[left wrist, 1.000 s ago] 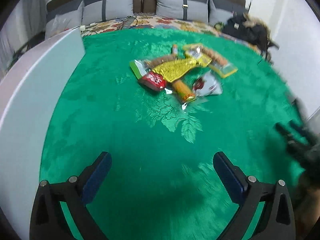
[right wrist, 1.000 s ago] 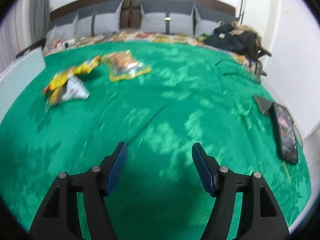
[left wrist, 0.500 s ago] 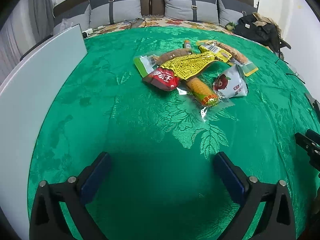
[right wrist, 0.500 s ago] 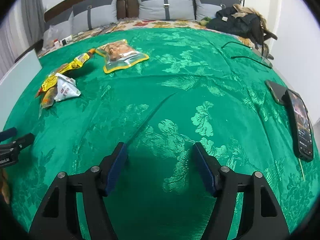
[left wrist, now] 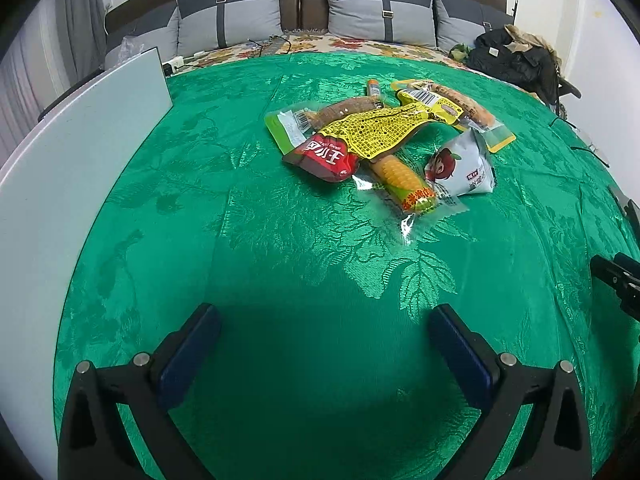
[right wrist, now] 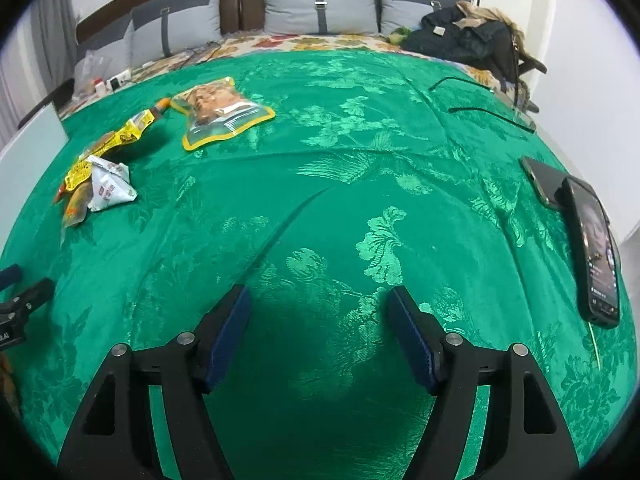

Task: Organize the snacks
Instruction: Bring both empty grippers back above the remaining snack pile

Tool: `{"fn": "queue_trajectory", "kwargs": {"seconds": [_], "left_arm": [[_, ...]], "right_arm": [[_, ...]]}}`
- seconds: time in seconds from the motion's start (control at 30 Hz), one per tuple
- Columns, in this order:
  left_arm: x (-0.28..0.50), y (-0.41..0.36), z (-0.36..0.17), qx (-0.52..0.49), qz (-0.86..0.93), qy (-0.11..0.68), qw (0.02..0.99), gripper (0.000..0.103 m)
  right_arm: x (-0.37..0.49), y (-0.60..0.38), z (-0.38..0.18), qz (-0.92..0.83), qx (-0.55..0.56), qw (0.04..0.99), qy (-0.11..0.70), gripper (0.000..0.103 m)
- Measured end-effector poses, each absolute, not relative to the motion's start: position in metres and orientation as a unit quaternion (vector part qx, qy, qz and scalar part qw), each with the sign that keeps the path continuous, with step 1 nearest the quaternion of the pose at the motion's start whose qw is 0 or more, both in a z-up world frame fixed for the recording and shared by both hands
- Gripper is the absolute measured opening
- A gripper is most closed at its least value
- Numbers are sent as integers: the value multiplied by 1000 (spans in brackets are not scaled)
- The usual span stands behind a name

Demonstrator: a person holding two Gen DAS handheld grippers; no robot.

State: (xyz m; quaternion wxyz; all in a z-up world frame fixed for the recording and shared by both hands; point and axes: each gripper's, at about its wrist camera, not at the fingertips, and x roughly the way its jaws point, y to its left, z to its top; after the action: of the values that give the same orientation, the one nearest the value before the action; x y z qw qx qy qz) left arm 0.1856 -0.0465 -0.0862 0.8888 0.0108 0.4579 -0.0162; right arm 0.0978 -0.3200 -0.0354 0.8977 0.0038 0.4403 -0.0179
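Observation:
A pile of snack packets lies on the green cloth (left wrist: 280, 240): a red packet (left wrist: 322, 157), a yellow packet (left wrist: 376, 132), a packed corn cob (left wrist: 404, 182), a white packet (left wrist: 460, 168) and a clear yellow-edged pouch (left wrist: 472, 114). My left gripper (left wrist: 324, 344) is open and empty, well short of the pile. My right gripper (right wrist: 318, 328) is open and empty over bare cloth (right wrist: 360, 184). In the right wrist view the pile is far left, with the white packet (right wrist: 110, 186), the yellow packet (right wrist: 108, 146) and the pouch (right wrist: 220, 114).
A white board (left wrist: 68, 168) stands along the left edge. Two phones (right wrist: 592, 240) lie at the cloth's right side, with black cables (right wrist: 480, 110) behind. Grey pillows (left wrist: 376, 12) and a dark bag (left wrist: 516, 56) are at the back.
Both grippers have steadied after a swing. The pile now sits nearer and more central in the left wrist view. Both stay open.

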Motion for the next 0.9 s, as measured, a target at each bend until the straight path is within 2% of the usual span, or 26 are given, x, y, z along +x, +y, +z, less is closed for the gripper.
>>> {"fn": "queue_trajectory", "kwargs": {"seconds": [0.53,0.9], "left_arm": [[185,-47,-86,11,-16,458,889,103],[187,-46,-86,13,-20,462,887,103]], "right_arm": [[100,-321,-39,-12,8,899,438,87],[101,-321,-39,-12,9,899,438,89]]}}
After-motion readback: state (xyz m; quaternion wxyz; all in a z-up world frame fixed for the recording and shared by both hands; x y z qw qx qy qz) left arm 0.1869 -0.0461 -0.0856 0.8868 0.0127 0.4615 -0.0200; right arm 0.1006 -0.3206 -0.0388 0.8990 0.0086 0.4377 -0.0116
